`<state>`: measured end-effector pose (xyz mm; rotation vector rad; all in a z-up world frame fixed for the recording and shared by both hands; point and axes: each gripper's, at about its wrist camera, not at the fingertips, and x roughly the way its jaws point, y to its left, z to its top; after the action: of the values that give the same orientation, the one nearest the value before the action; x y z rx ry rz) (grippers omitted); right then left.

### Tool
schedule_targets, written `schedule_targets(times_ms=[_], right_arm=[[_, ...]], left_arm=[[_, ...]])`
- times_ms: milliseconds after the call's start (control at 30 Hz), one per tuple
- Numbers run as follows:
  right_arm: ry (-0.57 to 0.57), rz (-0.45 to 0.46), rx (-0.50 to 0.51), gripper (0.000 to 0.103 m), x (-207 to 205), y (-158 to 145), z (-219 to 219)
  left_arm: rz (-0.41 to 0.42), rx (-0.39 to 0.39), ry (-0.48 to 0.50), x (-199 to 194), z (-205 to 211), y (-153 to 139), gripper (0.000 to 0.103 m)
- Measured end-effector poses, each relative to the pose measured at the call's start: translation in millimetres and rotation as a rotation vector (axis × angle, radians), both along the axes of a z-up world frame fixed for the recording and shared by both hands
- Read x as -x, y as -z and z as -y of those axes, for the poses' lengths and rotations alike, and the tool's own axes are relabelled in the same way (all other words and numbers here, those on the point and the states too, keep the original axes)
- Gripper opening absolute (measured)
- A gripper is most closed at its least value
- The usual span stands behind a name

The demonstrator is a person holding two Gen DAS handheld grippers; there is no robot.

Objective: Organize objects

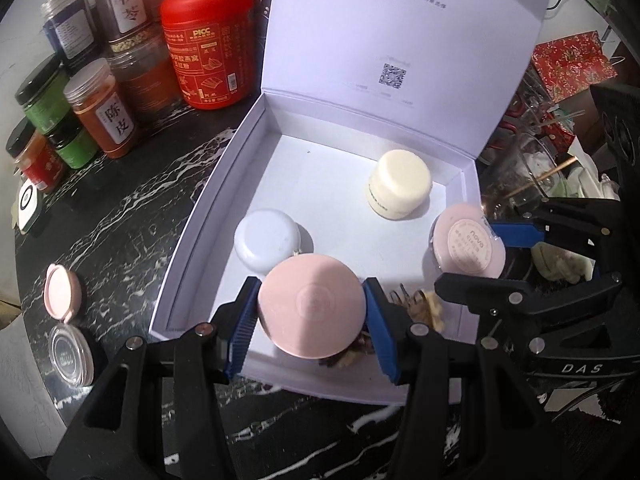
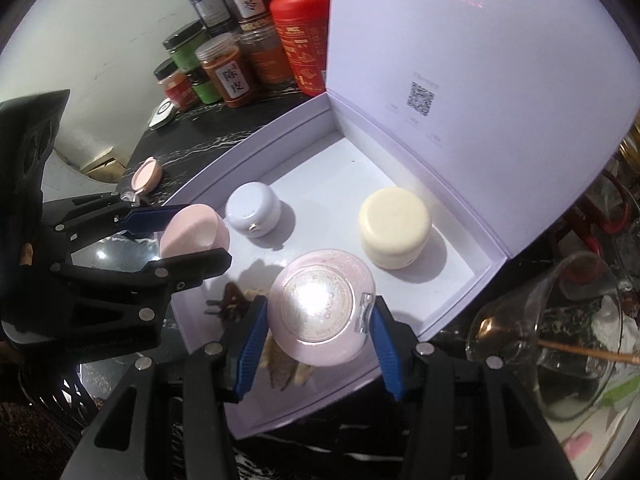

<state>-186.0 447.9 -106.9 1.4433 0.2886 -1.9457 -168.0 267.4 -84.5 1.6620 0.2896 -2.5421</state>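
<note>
An open white gift box (image 1: 208, 216) lies on the black marble table, its lid standing up behind. On its floor stand a cream jar (image 1: 400, 184) and a lavender jar (image 1: 266, 246). My left gripper (image 1: 311, 286) is shut on a plain pink jar (image 1: 312, 316), held over the box's near edge. To its right my right gripper (image 1: 468, 256) is shut on a pink jar with a round label (image 1: 470, 246). In the right wrist view the right gripper (image 2: 320, 304) grips that labelled jar (image 2: 320, 320) above the box floor (image 2: 340, 184), and the left gripper (image 2: 200, 236) holds the plain pink jar (image 2: 192, 232) over the box's left wall.
Several spice jars and a red canister (image 1: 208, 40) crowd the table's back left. An open pink compact (image 1: 64, 292) lies left of the box. A brown hair claw and dried bits (image 2: 232, 300) lie inside the box front. A glass bowl (image 2: 540, 340) with a stick stands right.
</note>
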Motion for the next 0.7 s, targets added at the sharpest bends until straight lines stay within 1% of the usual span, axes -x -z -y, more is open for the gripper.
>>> schedule_targets(times_ms=[133,700], right_arm=[[0.008,0.006,-0.005,0.051,11.0,4.2,1.5],[0.024,-0.028,-0.037,0.051,45.7,15.5,13.2]], left_arm=[[0.007,-0.002,0.002,10.4,6.0,4.9,0.05],[0.014,-0.015,-0.003,39.8,24.1,26.1,0.05]])
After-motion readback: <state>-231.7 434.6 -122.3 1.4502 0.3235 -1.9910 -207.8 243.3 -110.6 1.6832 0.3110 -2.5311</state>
